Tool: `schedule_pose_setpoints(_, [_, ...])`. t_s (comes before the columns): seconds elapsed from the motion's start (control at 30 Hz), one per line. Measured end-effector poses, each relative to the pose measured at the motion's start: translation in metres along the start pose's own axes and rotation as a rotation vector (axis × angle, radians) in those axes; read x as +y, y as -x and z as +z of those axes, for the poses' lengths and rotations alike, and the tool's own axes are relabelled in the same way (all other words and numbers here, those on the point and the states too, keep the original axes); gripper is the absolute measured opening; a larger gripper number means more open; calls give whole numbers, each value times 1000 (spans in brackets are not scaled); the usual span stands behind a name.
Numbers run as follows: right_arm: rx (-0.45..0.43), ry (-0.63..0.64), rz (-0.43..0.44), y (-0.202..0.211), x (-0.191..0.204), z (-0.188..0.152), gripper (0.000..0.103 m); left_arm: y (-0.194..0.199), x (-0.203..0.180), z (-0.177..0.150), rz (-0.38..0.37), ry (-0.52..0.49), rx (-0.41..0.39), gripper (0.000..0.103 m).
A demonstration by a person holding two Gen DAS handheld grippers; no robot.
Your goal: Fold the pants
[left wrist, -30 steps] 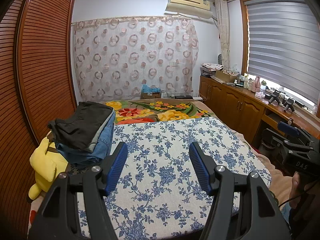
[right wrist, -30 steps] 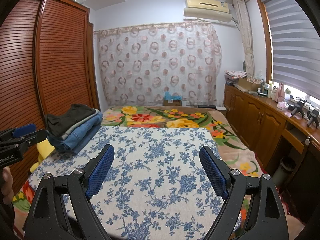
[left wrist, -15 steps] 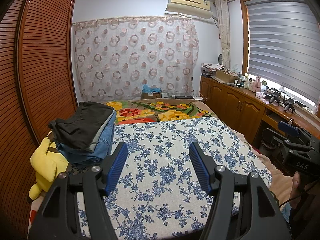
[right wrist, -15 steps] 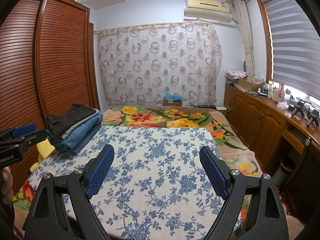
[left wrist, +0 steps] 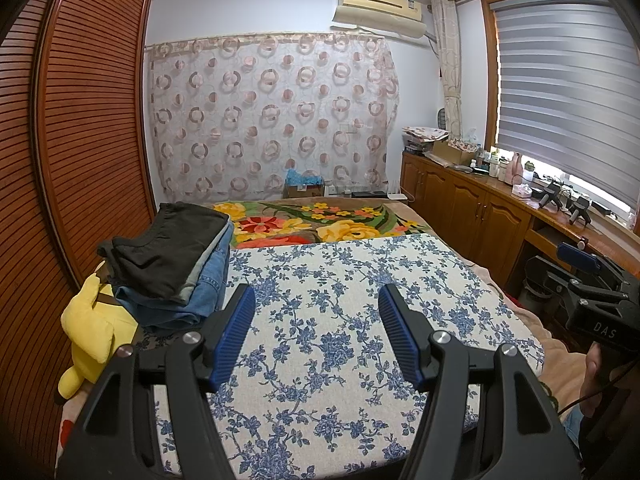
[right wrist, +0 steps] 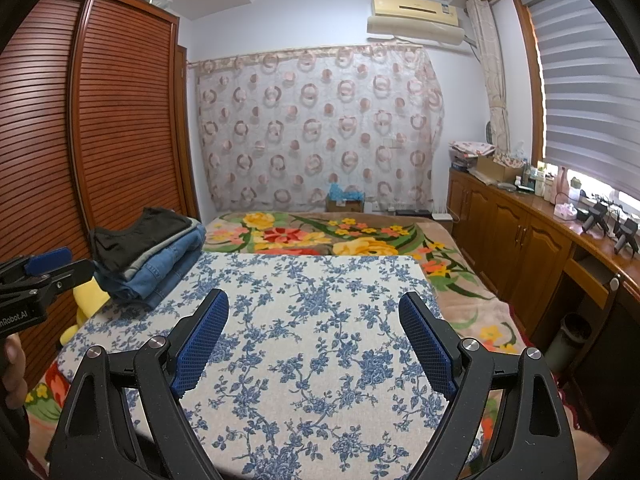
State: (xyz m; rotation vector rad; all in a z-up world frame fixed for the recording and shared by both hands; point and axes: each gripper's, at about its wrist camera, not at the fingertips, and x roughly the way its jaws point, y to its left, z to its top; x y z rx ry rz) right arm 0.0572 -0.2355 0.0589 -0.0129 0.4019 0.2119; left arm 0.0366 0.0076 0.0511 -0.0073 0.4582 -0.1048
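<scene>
A stack of folded pants [left wrist: 176,264], black on top of grey and blue denim, lies at the left side of a blue-flowered cloth [left wrist: 340,320] spread on the bed; the same stack [right wrist: 148,252] shows in the right wrist view. My left gripper [left wrist: 316,304] hovers over the cloth with its blue pads apart and nothing between them, the stack just to its left. Over the cloth's middle, my right gripper [right wrist: 314,312] stands open and empty. Each gripper appears at the edge of the other's view, held by a hand.
A yellow plush toy [left wrist: 92,332] sits under the stack's left edge. A louvred wooden wardrobe [left wrist: 80,140] runs along the left. Wooden cabinets [right wrist: 520,240] with clutter line the right under a window. A bright floral blanket [right wrist: 320,236] covers the bed beyond the cloth.
</scene>
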Motion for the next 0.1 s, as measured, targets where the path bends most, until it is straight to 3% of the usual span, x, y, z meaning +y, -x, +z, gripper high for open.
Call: schedule_pose_setpoints(0.1, [1, 0, 0, 0, 0, 0, 89, 0, -1, 0, 0, -1, 0, 64])
